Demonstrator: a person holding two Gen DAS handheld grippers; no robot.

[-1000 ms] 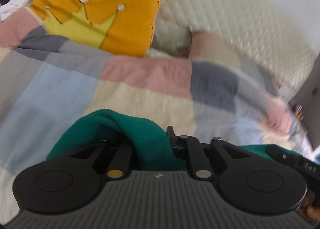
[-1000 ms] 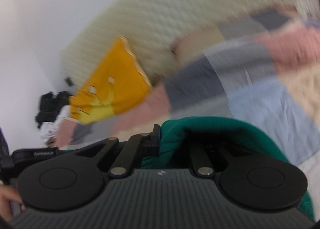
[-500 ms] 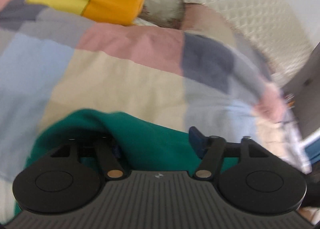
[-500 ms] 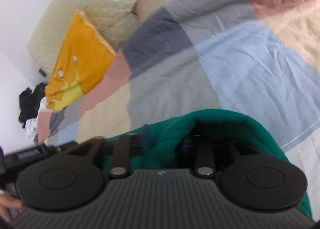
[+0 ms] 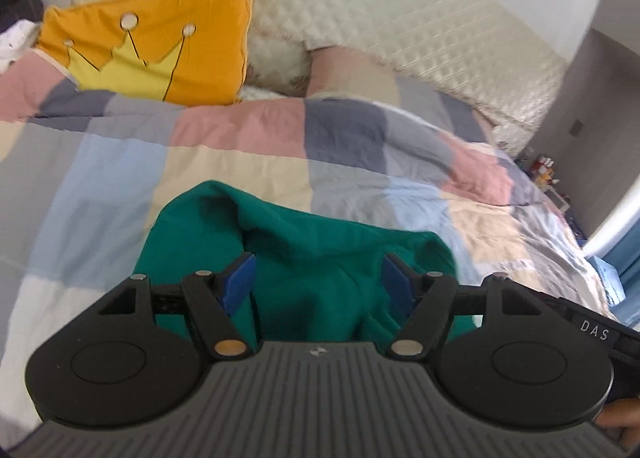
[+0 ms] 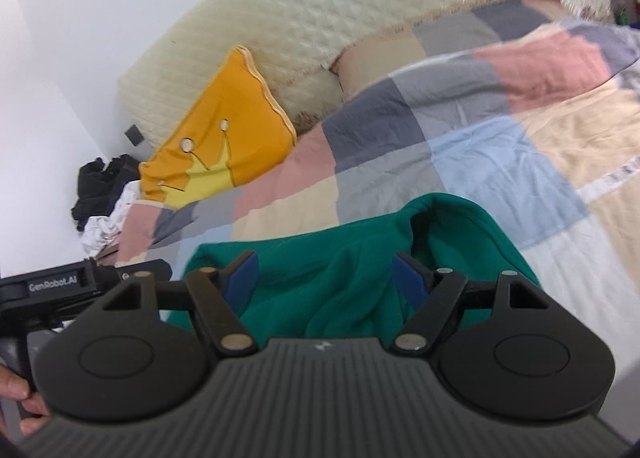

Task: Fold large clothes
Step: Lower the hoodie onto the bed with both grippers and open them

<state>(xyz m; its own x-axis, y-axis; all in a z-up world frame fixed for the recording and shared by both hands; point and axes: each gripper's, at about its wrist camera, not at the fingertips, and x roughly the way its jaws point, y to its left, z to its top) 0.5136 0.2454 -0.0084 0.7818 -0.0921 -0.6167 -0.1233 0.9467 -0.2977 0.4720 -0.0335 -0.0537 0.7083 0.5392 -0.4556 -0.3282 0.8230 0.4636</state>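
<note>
A dark green garment [image 5: 304,242] lies bunched on the patchwork duvet [image 5: 224,162], with a raised fold at its far left. My left gripper [image 5: 318,278] hovers over it. Its blue pads [image 5: 240,278] are spread wide and press on nothing, and green cloth shows between them. In the right wrist view the same garment [image 6: 360,242] humps up at the right. My right gripper [image 6: 325,278] is over it with its jaws opening, and the cloth is loose between the pads [image 6: 408,282]. Each gripper's black body shows at the edge of the other's view.
An orange cushion [image 5: 152,54] with a yellow crown leans on the quilted cream headboard [image 5: 400,26]. A heap of dark and white clothes [image 6: 100,194] lies at the bed's far left. Small items [image 5: 540,170] stand beside the bed at the right. A hand [image 6: 16,390] grips a handle.
Both grippers went from shut on the green cloth to wide open and let it go. Both pulled up and back, so more of the garment and bed shows.
</note>
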